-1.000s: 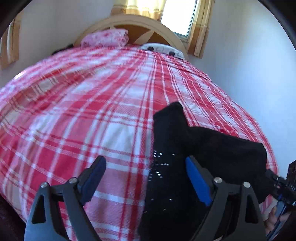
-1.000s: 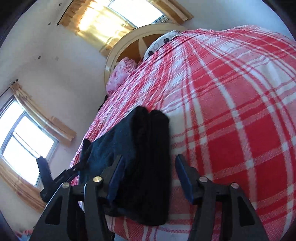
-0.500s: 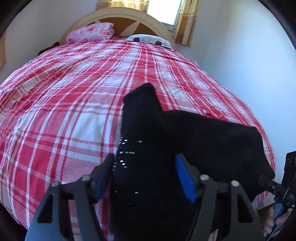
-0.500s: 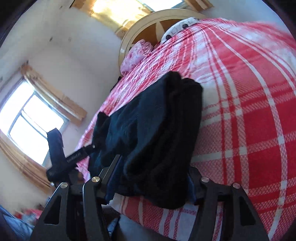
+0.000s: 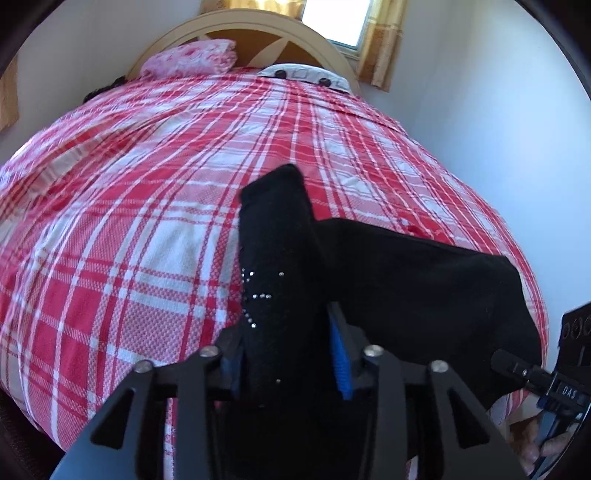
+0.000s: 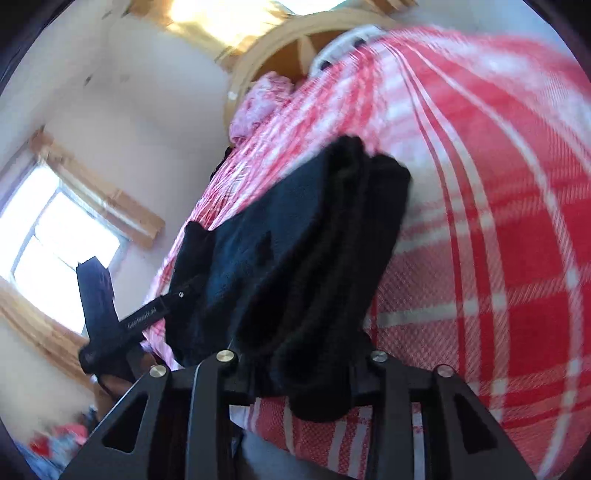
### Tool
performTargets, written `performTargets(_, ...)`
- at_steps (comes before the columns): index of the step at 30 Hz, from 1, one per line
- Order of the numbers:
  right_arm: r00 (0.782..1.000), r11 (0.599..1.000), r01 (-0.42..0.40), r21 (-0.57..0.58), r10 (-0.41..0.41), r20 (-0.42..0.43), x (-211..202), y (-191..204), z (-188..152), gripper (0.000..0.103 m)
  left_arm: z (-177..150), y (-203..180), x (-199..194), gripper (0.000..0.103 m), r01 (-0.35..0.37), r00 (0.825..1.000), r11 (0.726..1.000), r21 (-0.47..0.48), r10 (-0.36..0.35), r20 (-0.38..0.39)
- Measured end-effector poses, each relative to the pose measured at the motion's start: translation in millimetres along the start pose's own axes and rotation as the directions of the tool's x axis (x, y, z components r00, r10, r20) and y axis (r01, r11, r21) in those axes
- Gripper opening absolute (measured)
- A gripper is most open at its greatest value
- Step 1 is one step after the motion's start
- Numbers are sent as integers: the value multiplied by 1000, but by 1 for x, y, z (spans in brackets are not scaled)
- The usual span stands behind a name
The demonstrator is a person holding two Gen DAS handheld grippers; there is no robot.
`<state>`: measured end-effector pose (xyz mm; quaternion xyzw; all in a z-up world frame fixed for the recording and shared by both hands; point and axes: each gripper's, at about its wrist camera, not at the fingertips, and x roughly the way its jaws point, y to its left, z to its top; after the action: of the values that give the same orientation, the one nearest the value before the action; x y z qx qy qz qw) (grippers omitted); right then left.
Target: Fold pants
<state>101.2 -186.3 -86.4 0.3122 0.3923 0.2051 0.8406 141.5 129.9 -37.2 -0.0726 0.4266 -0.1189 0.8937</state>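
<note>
Lying already partly folded at the five o'clock corner of the red-and-white plaid bedspread (image 5: 155, 221), the black fabric pants (image 5: 406, 280) have both near ends between closing jaws, left gripper (image 5: 288, 354) and right gripper (image 6: 306, 373) squeezing thick folds, a further fold seemingly remaining.

Pants (image 5: 388, 280) on bed (image 5: 155, 206), near edge; pillow (image 5: 192, 57) at headboard (image 5: 258, 27).

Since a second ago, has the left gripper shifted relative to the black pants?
Yes. The left gripper has slid sideways over the plaid bedspread; its jaws, earlier straddling bare bedspread beside the black pants, are closing around the rhinestone-studded fold.
</note>
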Motion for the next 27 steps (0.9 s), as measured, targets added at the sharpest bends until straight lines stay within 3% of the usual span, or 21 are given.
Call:
performTargets(5,1000,1000,-9,-12,9,-1,4,0,0,43,-4,-4,3,54,-25,1000,1000,8,25,7)
performTargets(6,1000,999,3,-38,-4,-6,4,3,1,41,-4,-6,3,45,-25,1000,999,20,25,12)
performTargets(7,1000,998,16,-60,-16,-8,4,7,1,34,-4,-9,2,41,-18,1000,999,34,18,15)
performTargets(9,999,994,40,-104,-42,-12,5,14,1,32,-3,-13,-1,32,-32,999,998,57,30,22)
performTargets(14,999,984,37,-172,-33,21,-3,32,6,29,-1,-11,-6,23,-17,1000,999,40,16,23)
performTargets(20,994,957,93,-273,-71,87,-13,50,15,28,1,-16,-9,20,-21,999,999,44,19,33)
performTargets(27,991,969,128,-212,-119,55,-7,34,14,27,0,-16,-10,20,-13,999,999,36,12,35)
